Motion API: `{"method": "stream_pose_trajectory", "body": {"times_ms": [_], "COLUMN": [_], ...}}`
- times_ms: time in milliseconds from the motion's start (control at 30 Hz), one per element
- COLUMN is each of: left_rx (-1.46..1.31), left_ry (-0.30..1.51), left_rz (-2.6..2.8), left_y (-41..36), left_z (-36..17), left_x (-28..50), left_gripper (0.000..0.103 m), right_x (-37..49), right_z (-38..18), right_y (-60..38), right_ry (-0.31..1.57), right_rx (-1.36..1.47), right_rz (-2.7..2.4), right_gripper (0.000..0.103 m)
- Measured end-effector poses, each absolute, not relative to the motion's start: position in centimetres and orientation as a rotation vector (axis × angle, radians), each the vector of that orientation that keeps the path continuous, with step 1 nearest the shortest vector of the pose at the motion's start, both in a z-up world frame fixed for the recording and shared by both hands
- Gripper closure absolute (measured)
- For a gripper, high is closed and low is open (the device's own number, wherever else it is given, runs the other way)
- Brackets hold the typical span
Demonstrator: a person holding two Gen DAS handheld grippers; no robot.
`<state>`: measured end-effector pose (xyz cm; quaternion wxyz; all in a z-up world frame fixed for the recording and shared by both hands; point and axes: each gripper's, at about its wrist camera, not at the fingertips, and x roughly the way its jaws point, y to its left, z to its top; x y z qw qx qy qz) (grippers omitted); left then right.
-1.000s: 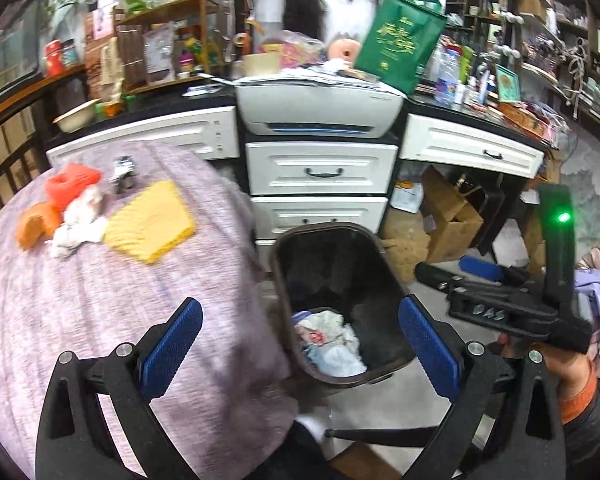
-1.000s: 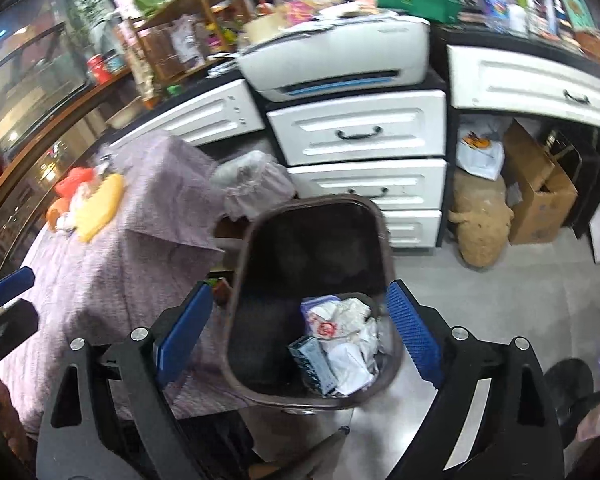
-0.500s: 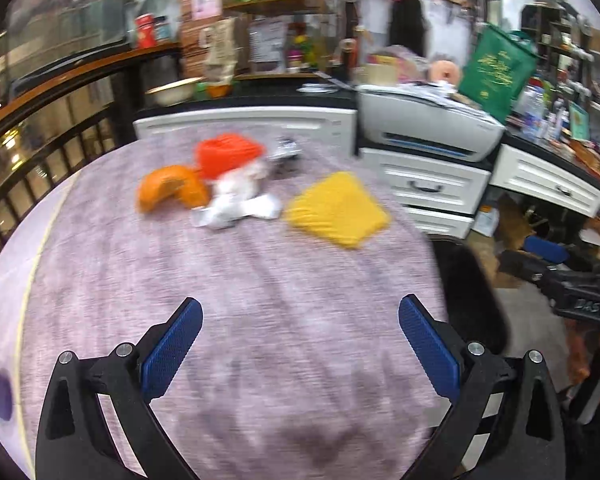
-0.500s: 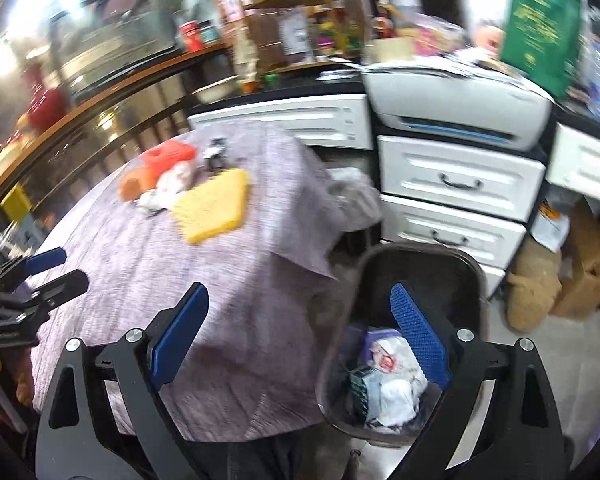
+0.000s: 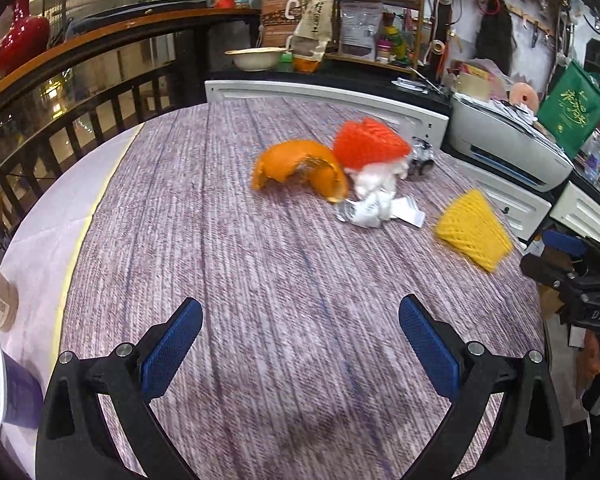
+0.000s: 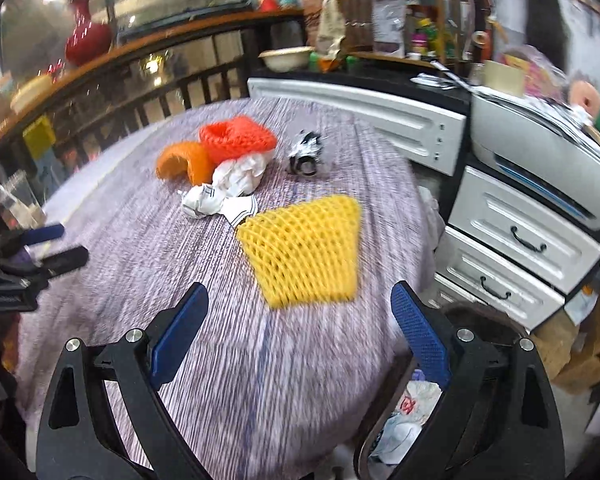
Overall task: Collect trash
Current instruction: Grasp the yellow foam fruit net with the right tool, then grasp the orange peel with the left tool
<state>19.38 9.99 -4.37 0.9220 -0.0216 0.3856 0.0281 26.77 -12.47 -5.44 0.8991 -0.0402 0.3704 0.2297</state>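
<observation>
Hovering over tabletop [image 6: 147, 248], right claw [image 6: 300, 320] and left claw [image 5: 300, 344] both released, empty; yellow foam net [image 6: 304, 252] is light, may slip or snag if pinched shallowly.

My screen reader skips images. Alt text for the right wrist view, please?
The open, empty right claw hovers over a purple-clothed table, pointing at a yellow foam net. Beyond lie crumpled paper, orange peel and an orange net.

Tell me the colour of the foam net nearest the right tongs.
Yellow foam net; clearest in the right wrist view.
</observation>
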Motion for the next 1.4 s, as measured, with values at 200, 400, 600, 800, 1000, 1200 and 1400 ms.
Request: {"method": "stream_pose_trajectory", "body": {"times_ms": [200, 400, 600, 800, 1000, 1200, 1400], "left_rx": [-0.060, -0.039, 0.001, 0.060, 0.121, 0.152, 0.192], "left_ry": [0.808, 0.814, 0.815, 0.808, 0.833, 0.848, 0.848], "left_rz": [0.088, 0.106, 0.114, 0.118, 0.111, 0.108, 0.150], "left_y": [11.7, 12.4, 12.1, 12.0, 11.8, 11.4, 10.9], "left_z": [-4.8, -5.2, -5.3, -5.2, -5.8, -6.4, -6.7], "left_x": [20.9, 22.2, 23.6, 25.5, 27.9, 29.9, 32.4], "left_gripper": [0.006, 0.006, 0.009, 0.017, 0.025, 0.031, 0.040], "right_x": [29.8, 31.3, 31.4, 30.0, 28.6, 27.3, 26.2], "right_z": [-7.1, -8.0, -8.1, -7.2, -5.6, -4.9, -4.7], "right_y": [-10.5, -10.0, -9.6, -9.8, -11.0, -12.6, -13.9], "right_ry": [0.817, 0.862, 0.872, 0.840, 0.806, 0.788, 0.784], "right_rx": [-0.143, -0.138, -0.126, -0.099, -0.058, -0.026, 0.002], "right_rz": [0.469, 0.472, 0.511, 0.547, 0.551, 0.552, 0.548], "right_gripper": [0.012, 0.035, 0.080, 0.083, 0.083, 0.083, 0.083]}}
